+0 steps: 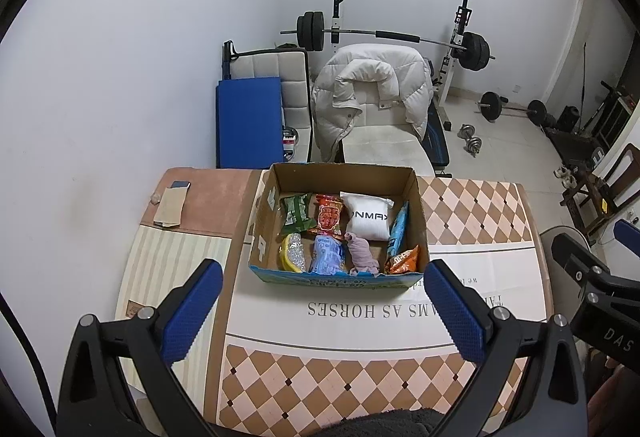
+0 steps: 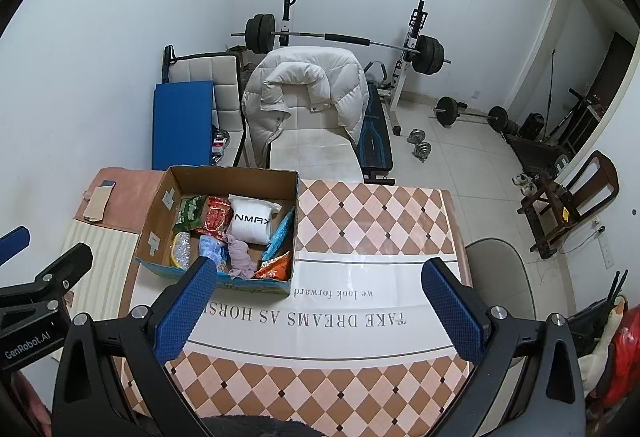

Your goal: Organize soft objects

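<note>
An open cardboard box [image 1: 418, 221] stands on the table and also shows in the right wrist view [image 2: 160, 213]. It holds several soft items: a green snack bag [image 1: 297, 212], a red snack bag [image 1: 330, 217], a white pouch [image 1: 369, 221], a mauve cloth [image 1: 362, 253], a blue packet [image 1: 328, 255] and an orange bag [image 1: 405, 261]. My left gripper [image 1: 323, 311] is open and empty, held above the table in front of the box. My right gripper [image 2: 320, 311] is open and empty, in front and to the right of the box.
The table has a checked cloth [image 2: 360, 221] with printed text. A folded paper and a phone [image 1: 174, 203] lie at the far left. A chair with a white jacket [image 1: 372, 93] stands behind the table. Weights and a barbell rack [image 2: 408, 49] fill the room behind.
</note>
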Available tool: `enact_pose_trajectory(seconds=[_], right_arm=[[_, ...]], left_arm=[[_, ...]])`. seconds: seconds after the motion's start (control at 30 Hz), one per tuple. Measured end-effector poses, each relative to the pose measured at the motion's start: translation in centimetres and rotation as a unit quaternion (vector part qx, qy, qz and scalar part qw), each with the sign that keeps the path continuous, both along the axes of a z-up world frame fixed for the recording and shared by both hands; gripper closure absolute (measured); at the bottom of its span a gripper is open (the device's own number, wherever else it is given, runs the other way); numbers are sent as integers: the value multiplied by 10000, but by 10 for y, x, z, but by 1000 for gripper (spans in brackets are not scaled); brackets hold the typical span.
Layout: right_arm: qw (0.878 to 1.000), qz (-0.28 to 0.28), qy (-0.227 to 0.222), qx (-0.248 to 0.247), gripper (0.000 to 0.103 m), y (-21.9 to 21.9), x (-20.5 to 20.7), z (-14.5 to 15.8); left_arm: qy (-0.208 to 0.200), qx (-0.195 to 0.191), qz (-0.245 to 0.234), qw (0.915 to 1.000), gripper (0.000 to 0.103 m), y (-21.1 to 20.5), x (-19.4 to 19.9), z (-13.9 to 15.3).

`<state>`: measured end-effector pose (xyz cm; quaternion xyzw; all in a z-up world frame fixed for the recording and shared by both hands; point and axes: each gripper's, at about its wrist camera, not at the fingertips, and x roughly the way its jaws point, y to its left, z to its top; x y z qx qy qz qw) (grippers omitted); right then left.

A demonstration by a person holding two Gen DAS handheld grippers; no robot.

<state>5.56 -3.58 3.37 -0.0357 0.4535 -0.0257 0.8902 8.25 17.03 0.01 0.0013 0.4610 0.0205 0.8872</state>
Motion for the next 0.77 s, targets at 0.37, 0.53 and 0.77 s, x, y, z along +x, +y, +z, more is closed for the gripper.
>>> enact_pose_trajectory(seconds=[0.37,0.53,0.77], right_arm=[[10000,0,-92,-2,0,-9,-6,16],[10000,-2,-91,-1,0,-9,-6,18],[10000,3,-94,3,0,-10,-7,17]], left_arm=[[-69,8,16,10000,0,-2,-2,8],[-76,19,10,10000,0,-2,-1,8],[-54,23,-12,10000,0,-2,-1,10]])
